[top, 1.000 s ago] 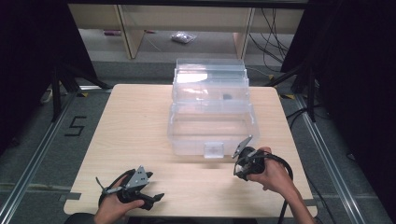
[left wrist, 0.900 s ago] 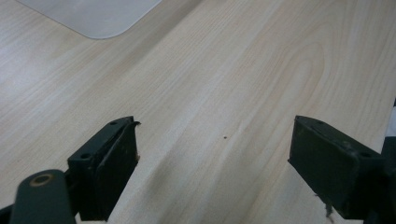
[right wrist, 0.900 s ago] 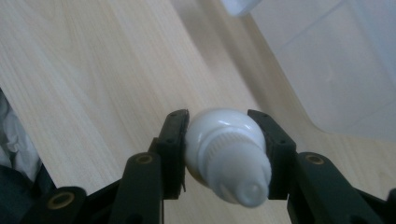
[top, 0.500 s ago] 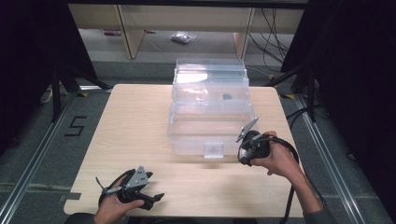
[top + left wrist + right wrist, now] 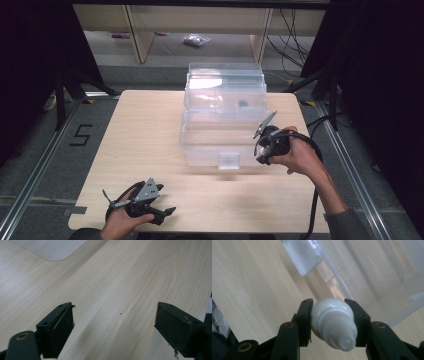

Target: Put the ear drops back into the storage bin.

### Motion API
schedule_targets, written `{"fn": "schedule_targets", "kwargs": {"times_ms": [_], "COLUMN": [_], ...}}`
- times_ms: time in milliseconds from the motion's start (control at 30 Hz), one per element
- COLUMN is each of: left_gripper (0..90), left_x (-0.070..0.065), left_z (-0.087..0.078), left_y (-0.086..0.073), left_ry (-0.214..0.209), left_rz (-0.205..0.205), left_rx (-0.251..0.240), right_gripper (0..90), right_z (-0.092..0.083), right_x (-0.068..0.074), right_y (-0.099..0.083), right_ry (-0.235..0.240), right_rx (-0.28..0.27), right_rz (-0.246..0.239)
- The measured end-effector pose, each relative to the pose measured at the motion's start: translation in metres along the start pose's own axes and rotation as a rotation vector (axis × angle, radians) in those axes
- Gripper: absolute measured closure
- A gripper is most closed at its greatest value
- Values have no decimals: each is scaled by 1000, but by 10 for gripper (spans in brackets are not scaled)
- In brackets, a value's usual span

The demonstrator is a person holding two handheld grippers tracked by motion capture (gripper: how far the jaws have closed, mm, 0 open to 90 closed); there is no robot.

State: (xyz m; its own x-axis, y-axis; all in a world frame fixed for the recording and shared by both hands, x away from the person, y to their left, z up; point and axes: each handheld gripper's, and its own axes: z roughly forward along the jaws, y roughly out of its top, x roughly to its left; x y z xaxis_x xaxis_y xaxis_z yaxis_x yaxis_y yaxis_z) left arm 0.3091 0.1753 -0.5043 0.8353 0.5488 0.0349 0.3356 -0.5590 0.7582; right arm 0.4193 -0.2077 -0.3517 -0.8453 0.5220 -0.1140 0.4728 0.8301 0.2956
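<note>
Right gripper view: white object (image 5: 333, 322), identity unclear

A clear bin (image 5: 222, 120) sits on the table (image 5: 145, 135) at centre toward twelve o'clock. The right gripper (image 5: 264, 150) hangs at the bin's four o'clock corner, a small bottle (image 5: 333, 321) between its jaws. The left gripper (image 5: 160, 212) lies at seven o'clock, well apart from the bin.
</note>
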Motion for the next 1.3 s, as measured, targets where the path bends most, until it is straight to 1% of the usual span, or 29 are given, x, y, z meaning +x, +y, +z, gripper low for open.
{"fn": "schedule_targets", "kwargs": {"times_ms": [33,67,133,167,233,267,333,367,400,467,500,533,600,633,667,733,800,833,867,900,933,967,1000,1033,1067,1167,1200,1267,1300], "left_gripper": [148,148,148,148,148,148,148,148,148,148,148,148,148,148,148,148,148,148,148,148,148,148,148,148,148,148,148,148,148], "left_x": [0,0,0,0,0,0,0,0,0,-1,-1,-1,0,0,0,0,0,0,0,0,0,0,0,0,0,0,-1,-1,-1], "left_z": [0,0,0,0,0,0,0,0,0,0,0,0,-1,0,0,0,0,0,0,-1,-1,-1,-1,-1,-1,-1,-1,-1,-1], "left_y": [0,0,0,0,0,0,0,0,0,0,0,0,0,0,0,0,0,0,0,0,0,0,0,0,0,0,0,0,0], "left_ry": [-2,-3,-1,-1,1,1,0,-3,-3,-4,-2,-1,-9,-7,-6,-7,-6,-7,-5,-1,-2,1,1,-2,1,2,4,3,3], "left_rz": [-3,-3,0,0,2,2,2,1,1,-15,-5,-15,1,-2,0,0,1,0,0,3,2,0,0,2,2,10,-4,-5,-4], "left_rx": [1,1,2,1,0,0,1,0,0,0,0,1,4,-1,-1,-1,-1,-1,0,0,-2,-1,-1,-1,-1,3,1,2,2], "right_gripper": [601,601,601,601,601,601,601,601,601,601,601,601,601,601,601,601,601,601,601,601,601,601,601,601,601,601,601,601,601], "right_z": [-1,-2,-3,-5,-7,-8,-8,-8,-7,-5,-4,-2,2,4,7,13,17,20,23,29,33,36,36,40,48,57,60,63,67], "right_x": [-4,-5,-7,-11,-16,-18,-20,-25,-28,-31,-34,-36,-40,-42,-45,-49,-51,-52,-55,-58,-60,-62,-62,-63,-65,-67,-69,-70,-71], "right_y": [3,5,6,8,11,12,14,17,19,22,24,25,28,30,31,33,35,36,37,39,41,42,42,43,46,48,48,49,48], "right_ry": [2,-2,-4,-3,-4,-9,-10,-21,-12,-12,-17,-15,-18,-15,-15,-5,-8,-9,-7,0,0,-1,-1,-6,4,7,8,12,14], "right_rx": [2,7,7,1,-2,4,6,8,9,19,24,29,39,44,42,54,59,66,70,78,85,91,91,103,127,144,149,145,147], "right_rz": [-3,10,13,22,13,23,25,25,35,56,56,63,69,79,71,83,79,92,86,109,117,111,111,119,128,135,130,129,150]}}
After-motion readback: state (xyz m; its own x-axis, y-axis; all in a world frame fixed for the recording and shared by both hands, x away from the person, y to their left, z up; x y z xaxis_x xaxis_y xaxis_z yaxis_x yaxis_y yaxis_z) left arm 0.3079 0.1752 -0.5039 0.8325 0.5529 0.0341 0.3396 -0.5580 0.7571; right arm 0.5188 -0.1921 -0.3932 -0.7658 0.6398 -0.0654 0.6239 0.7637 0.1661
